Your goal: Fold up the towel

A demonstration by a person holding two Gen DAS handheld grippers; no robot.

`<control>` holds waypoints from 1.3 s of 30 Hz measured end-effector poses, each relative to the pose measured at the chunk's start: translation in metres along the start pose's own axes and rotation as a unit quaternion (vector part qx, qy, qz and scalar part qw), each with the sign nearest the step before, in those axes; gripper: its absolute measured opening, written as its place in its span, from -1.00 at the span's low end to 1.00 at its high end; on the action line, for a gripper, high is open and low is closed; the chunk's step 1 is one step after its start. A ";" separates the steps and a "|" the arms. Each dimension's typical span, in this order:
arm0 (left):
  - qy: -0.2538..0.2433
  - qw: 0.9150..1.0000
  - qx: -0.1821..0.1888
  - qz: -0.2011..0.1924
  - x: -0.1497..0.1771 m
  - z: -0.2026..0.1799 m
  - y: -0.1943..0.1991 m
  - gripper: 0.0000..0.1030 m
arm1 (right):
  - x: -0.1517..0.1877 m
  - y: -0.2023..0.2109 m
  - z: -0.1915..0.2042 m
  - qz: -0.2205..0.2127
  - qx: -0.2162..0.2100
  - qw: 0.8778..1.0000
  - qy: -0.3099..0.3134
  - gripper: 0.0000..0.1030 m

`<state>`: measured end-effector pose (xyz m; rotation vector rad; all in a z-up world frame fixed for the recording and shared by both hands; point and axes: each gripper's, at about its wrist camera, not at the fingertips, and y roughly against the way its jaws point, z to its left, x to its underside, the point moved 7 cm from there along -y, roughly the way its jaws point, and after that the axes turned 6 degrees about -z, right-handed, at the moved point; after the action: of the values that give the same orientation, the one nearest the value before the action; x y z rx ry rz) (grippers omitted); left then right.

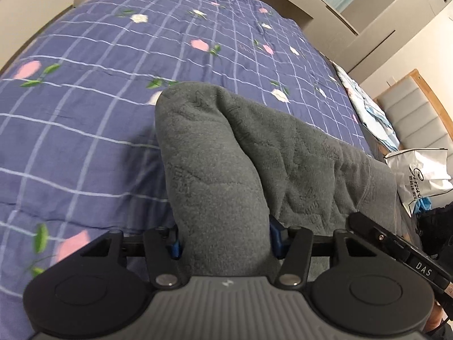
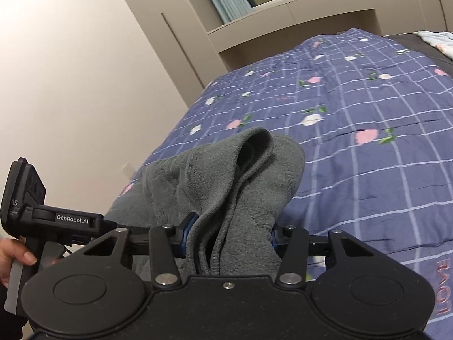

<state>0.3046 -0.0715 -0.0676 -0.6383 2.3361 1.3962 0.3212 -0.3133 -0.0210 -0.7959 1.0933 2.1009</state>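
Left gripper and right gripper each clench a bunched towel edge. Towel trails toward 12 o'clock over the bed, likely raised for folding.

Left hand-held gripper clamped, angled down, right hand-held gripper clamped

Towel bunch hides pad contact; bag cut off.
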 end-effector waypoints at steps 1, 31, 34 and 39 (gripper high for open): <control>-0.001 1.000 -0.004 -0.003 -0.002 0.004 0.006 0.14 | 0.001 -0.001 0.008 -0.001 -0.004 1.000 0.000 -0.03; 0.023 0.997 -0.076 -0.023 0.009 0.126 0.048 0.90 | 0.062 -0.075 0.093 0.036 0.016 0.999 0.019 0.77; 0.015 0.995 -0.090 -0.033 0.013 0.124 0.060 0.96 | 0.063 -0.072 0.099 0.032 0.030 0.998 0.050 0.93; 0.001 0.993 -0.104 -0.060 0.020 0.116 0.085 0.99 | 0.058 -0.054 0.115 -0.001 0.047 0.995 0.083 0.99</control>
<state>0.2490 0.0625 -0.0689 -0.8232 2.1312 1.5972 0.3008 -0.1758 -0.0352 -0.9393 1.2678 1.9935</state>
